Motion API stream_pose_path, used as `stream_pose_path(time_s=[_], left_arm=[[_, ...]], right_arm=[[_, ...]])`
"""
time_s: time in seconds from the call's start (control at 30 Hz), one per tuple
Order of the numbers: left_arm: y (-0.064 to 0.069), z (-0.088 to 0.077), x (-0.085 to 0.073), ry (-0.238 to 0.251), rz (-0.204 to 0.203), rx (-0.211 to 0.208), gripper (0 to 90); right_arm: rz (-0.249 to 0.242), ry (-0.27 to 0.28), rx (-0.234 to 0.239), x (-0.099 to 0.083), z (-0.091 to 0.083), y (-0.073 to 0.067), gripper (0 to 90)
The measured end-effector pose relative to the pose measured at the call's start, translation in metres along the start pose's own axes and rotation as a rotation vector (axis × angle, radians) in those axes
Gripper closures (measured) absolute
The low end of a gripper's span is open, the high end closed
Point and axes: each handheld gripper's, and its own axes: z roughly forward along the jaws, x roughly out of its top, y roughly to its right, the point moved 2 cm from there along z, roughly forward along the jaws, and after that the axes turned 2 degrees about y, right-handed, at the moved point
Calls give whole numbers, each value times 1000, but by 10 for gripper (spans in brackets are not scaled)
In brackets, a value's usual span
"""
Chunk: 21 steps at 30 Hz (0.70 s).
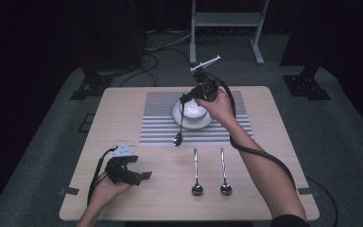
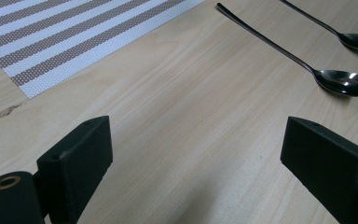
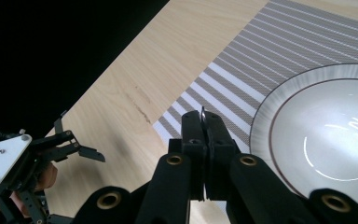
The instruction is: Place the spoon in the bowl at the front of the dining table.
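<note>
- Three spoons on scene, placemat [image 1: 160, 124] as reference: a striped mat on the far-centre part of the wooden bench [image 1: 123, 106].
- Bowl [image 1: 192, 115]: white, with a dark ring inside the rim, sits on the placemat's right-of-centre area. In the right gripper view it lies just right of the jaws.
- Right gripper [image 1: 185, 100]: held in the person's right hand [image 1: 218, 107] above the placemat, at the bowl's left edge. Jaws pressed together, pinching the handle end of the held spoon [image 1: 179, 133].
- Held spoon hangs near vertical, bowl end down, over the placemat's near edge. Cannot tell if the tip touches the mat. The right gripper view shows just a thin sliver of handle [image 3: 203, 120] between the closed jaws.
- Middle spoon [image 1: 196, 173]: flat on the bench, near side of the placemat, handle pointing toward the mat, bowl end toward the person.
- Right spoon [image 1: 224, 174]: parallel to it, just beside it on the right, same orientation. Neither touches the placemat.
- Left gripper [image 1: 139, 176]: in the left hand [image 1: 107, 187], low over bare bench, well to the near-left of the placemat. Jaws spread wide, nothing between them.
- Left gripper view: placemat corner upper left, both loose spoons upper right.
</note>
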Motion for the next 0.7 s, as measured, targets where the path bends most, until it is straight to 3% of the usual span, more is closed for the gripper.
stream_pose_path(time_s=[0.7], left_arm=[[0,-2,0,13,0,8,80]], right_arm=[[51,73,-58,18,-16,20,881]])
